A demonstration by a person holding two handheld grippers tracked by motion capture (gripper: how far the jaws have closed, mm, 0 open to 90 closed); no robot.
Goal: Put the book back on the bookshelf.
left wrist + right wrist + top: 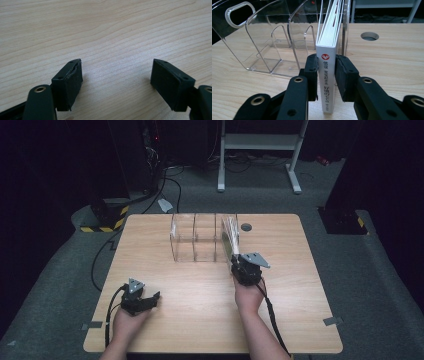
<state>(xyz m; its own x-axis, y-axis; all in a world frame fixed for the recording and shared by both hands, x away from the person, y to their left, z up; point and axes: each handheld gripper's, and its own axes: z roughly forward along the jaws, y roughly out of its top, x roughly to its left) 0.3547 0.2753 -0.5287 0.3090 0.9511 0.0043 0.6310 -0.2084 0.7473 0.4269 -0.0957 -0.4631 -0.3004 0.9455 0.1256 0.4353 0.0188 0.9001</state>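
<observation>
The clear file rack [269, 47] holds one white book [327, 75] upright in its end compartment (others bare), right gripper [326, 76] clenched on its spine, left gripper [116, 82] released.

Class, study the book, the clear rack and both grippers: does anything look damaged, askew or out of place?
One small flaw: on the left gripper, the rubber pad of one jaw has a frayed, lifting edge. Otherwise nothing stands out. The book stands upright in the end slot of the clear rack, spine outward, with the right gripper shut on it.
</observation>
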